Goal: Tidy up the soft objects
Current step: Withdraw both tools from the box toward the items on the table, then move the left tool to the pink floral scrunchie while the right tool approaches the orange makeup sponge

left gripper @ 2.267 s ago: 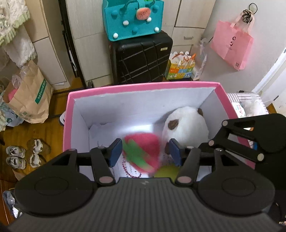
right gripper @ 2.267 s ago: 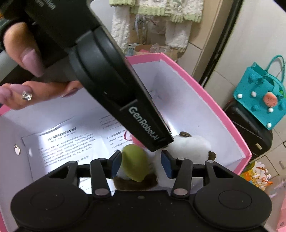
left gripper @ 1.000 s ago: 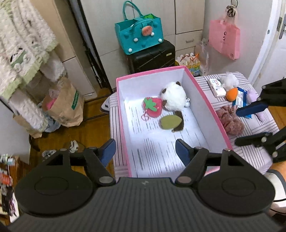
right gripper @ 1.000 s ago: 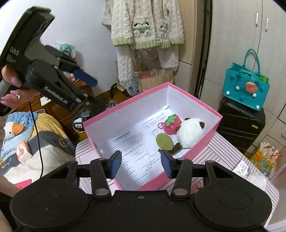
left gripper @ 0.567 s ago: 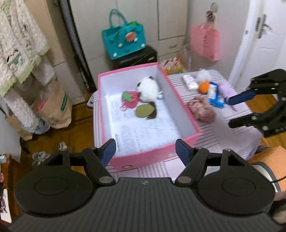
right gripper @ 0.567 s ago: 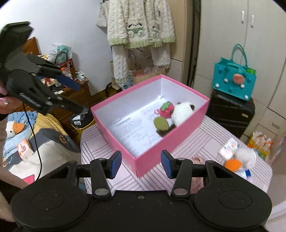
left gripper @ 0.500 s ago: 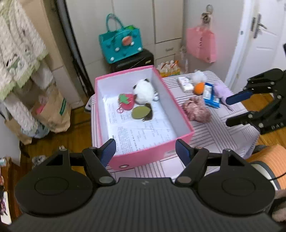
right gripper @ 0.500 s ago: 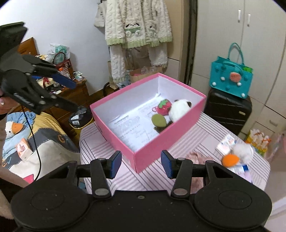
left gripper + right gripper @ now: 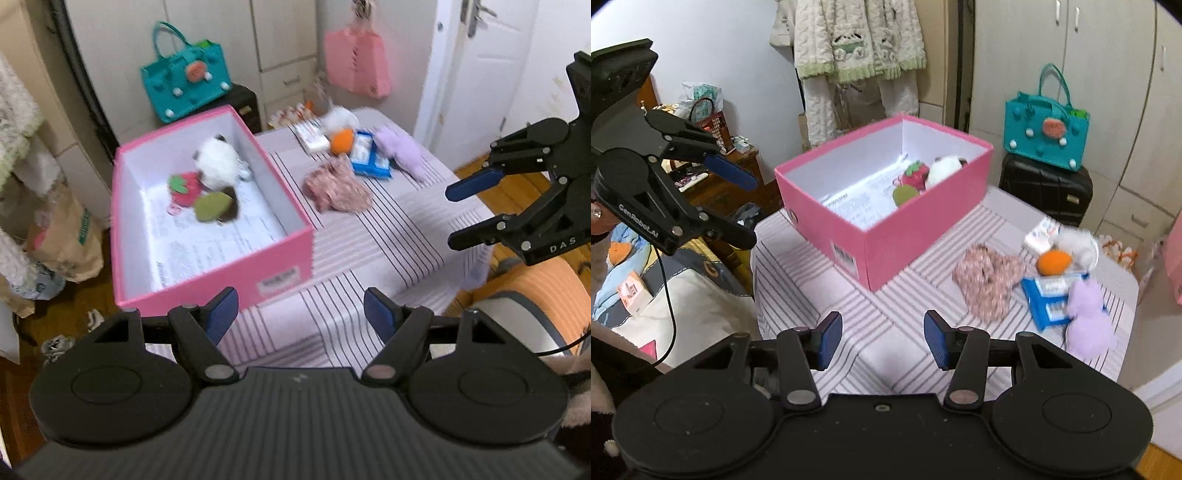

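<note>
Both my tongs hang wide and empty: the left gripper (image 9: 300, 314) and the right gripper (image 9: 882, 340). Ahead of the left one sits the pink box (image 9: 218, 273) with the panda (image 9: 218, 162), strawberry (image 9: 183, 188) and green toy (image 9: 212, 206) inside. Beyond my right tongs lie the pink cloth (image 9: 991, 278), orange toy (image 9: 1053, 262) and purple toy (image 9: 1087, 321).

Even, soft indoor light is seen in both views; a bright glare patch lies on the paper inside the pink box (image 9: 886, 236); motion blur smears items beyond the box; straight edges are bowed by fisheye distortion.
</note>
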The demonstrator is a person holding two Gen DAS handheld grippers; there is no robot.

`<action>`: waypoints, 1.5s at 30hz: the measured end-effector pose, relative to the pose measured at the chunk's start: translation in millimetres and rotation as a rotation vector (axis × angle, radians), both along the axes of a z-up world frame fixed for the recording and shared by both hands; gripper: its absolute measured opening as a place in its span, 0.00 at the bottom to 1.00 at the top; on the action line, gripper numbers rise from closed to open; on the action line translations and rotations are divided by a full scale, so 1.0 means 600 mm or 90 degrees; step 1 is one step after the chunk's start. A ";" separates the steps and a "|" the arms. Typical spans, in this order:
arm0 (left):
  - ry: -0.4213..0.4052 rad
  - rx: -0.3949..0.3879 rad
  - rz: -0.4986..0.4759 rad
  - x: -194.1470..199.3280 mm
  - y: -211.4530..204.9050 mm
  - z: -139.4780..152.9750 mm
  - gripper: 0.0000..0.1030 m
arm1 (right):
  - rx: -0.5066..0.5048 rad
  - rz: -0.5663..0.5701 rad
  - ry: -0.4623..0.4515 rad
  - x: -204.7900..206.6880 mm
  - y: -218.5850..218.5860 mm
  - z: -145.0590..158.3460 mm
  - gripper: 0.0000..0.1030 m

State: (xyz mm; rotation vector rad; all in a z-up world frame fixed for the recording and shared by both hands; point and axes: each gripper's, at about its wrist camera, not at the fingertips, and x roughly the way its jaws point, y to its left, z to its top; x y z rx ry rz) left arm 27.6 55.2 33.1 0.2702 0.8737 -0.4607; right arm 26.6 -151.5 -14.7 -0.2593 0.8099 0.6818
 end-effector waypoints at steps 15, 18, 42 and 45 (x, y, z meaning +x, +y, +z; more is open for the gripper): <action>-0.027 -0.056 -0.032 0.007 -0.053 -0.064 0.72 | 0.047 -0.052 0.012 0.007 -0.069 -0.097 0.55; -0.055 -0.076 -0.036 0.007 -0.067 -0.068 0.72 | 0.053 -0.053 0.000 0.014 -0.082 -0.108 0.55; -0.120 -0.133 -0.038 0.070 -0.184 -0.117 0.72 | 0.127 -0.105 -0.117 0.100 -0.164 -0.121 0.56; -0.127 -0.119 -0.020 0.087 -0.206 -0.133 0.72 | 0.145 -0.101 -0.121 0.115 -0.169 -0.123 0.57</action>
